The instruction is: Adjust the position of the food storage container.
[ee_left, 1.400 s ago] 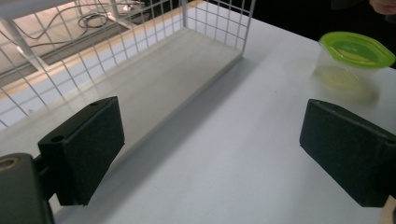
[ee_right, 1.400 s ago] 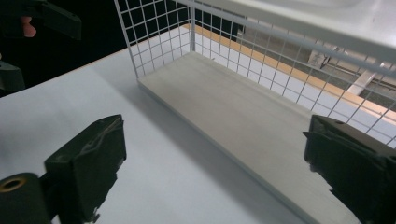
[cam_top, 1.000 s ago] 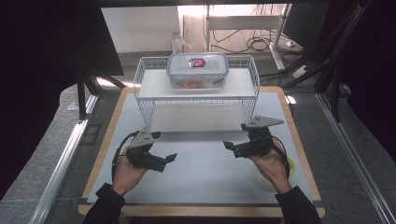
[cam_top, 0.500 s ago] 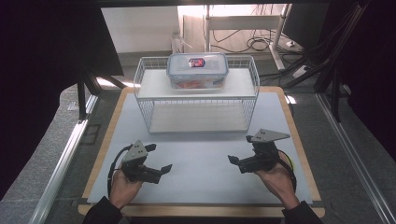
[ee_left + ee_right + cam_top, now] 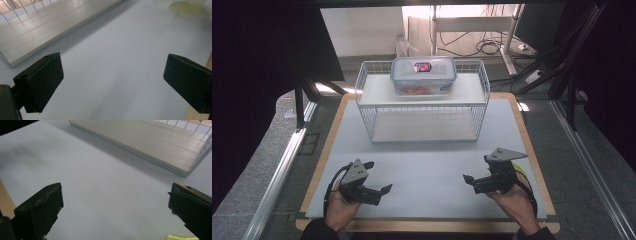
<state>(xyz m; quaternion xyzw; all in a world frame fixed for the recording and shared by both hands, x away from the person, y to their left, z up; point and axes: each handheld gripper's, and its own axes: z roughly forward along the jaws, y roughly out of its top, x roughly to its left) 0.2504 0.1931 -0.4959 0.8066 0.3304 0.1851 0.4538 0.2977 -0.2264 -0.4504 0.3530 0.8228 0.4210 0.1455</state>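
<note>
**On the rack's top shelf, a box with a long way to fall**

At the near edge of the desk (image 5: 422,160), the left gripper (image 5: 379,192) and right gripper (image 5: 469,181) hover with jaws spread wide, holding nothing. The lidded container (image 5: 424,75) sits on top of the wire rack (image 5: 422,117), well apart from both. I reckon a reach from this low could catch the rack's front wires, or a one-sided pinch on the smooth lid could tip the box off the shelf.
</note>
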